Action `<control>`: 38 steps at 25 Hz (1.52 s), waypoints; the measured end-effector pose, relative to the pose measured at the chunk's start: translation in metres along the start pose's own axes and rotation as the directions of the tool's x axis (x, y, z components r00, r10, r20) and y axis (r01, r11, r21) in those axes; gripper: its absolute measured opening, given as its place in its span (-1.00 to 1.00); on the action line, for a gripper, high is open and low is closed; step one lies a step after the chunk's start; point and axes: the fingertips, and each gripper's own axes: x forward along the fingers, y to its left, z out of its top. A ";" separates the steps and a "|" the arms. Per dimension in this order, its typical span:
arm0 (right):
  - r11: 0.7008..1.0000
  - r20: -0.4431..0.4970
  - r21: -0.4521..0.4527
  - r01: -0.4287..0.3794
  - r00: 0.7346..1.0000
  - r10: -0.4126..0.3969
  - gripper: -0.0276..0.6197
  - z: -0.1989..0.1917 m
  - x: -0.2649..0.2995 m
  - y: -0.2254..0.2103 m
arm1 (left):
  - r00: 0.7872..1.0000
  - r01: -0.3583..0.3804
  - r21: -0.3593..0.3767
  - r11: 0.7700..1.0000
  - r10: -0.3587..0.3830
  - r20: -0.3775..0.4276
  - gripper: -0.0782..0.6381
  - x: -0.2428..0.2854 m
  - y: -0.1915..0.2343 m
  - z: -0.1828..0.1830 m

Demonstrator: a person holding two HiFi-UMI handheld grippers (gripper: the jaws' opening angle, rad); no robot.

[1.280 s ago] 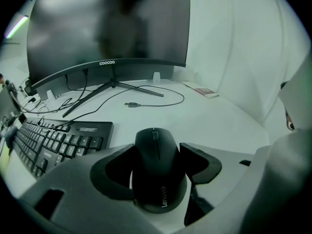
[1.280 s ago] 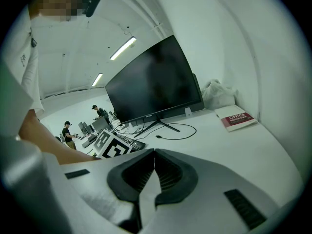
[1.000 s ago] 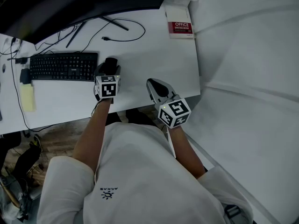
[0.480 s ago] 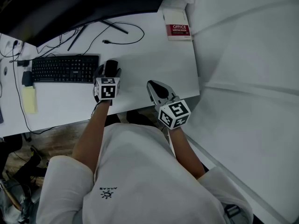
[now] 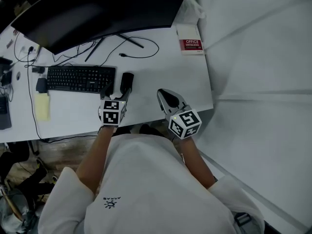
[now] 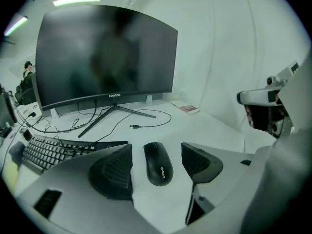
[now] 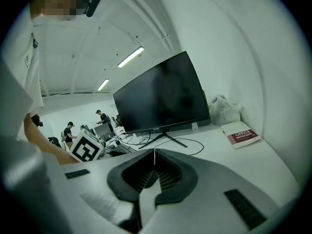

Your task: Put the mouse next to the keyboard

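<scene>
The black mouse (image 5: 126, 81) (image 6: 158, 163) lies flat on the white desk (image 5: 161, 67), just right of the black keyboard (image 5: 82, 78) (image 6: 48, 152). My left gripper (image 5: 118, 90) (image 6: 157, 149) sits on the near side of the mouse. Its jaws stand wide on either side of the mouse, with a gap at each pad. They are closing slightly and do not touch it. My right gripper (image 5: 165, 95) (image 7: 154, 153) hovers over the desk's near edge, shut with nothing in it.
A large curved monitor (image 5: 97, 13) (image 6: 105, 52) stands at the back, its stand and a loose cable (image 5: 141, 48) behind the mouse. A red-and-white book (image 5: 191, 44) (image 7: 242, 135) lies at the far right corner. A yellow pad (image 5: 42, 106) lies left of the keyboard.
My left gripper has drawn back toward the person, leaving the mouse on the desk beside the keyboard. The right gripper has hardly moved. The head view has shifted.
</scene>
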 end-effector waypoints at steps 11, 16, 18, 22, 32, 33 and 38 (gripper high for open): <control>1.000 0.041 -0.025 -0.019 0.999 0.020 -0.86 0.016 0.003 0.028 | 0.988 0.038 0.000 0.999 -0.038 0.147 -0.19 -0.085 0.015 0.037; 0.999 0.046 -0.037 -0.024 0.999 0.025 -0.86 0.020 0.003 0.039 | 0.984 0.012 -0.032 0.999 -0.006 0.177 -0.39 -0.112 0.032 0.035; 0.999 0.050 -0.044 -0.022 0.998 0.024 -0.86 0.021 0.001 0.040 | 0.982 0.003 -0.044 0.999 0.006 0.189 -0.46 -0.120 0.037 0.034; 0.998 0.055 -0.056 -0.017 0.998 0.020 -0.86 0.023 -0.003 0.040 | 0.980 -0.003 -0.051 0.999 0.014 0.201 -0.63 -0.130 0.041 0.030; 0.999 0.063 -0.053 -0.001 0.998 0.005 -0.86 0.024 -0.006 0.042 | 0.978 0.004 -0.043 0.999 0.006 0.210 -0.75 -0.138 0.044 0.026; 0.999 0.065 -0.054 0.000 0.998 0.003 -0.86 0.025 -0.005 0.043 | 0.977 0.004 -0.043 0.999 0.005 0.211 -0.75 -0.137 0.045 0.026; 0.998 0.066 -0.061 0.002 0.998 0.002 -0.86 0.023 -0.003 0.042 | 0.976 0.018 -0.029 0.999 -0.011 0.219 -0.75 -0.133 0.043 0.025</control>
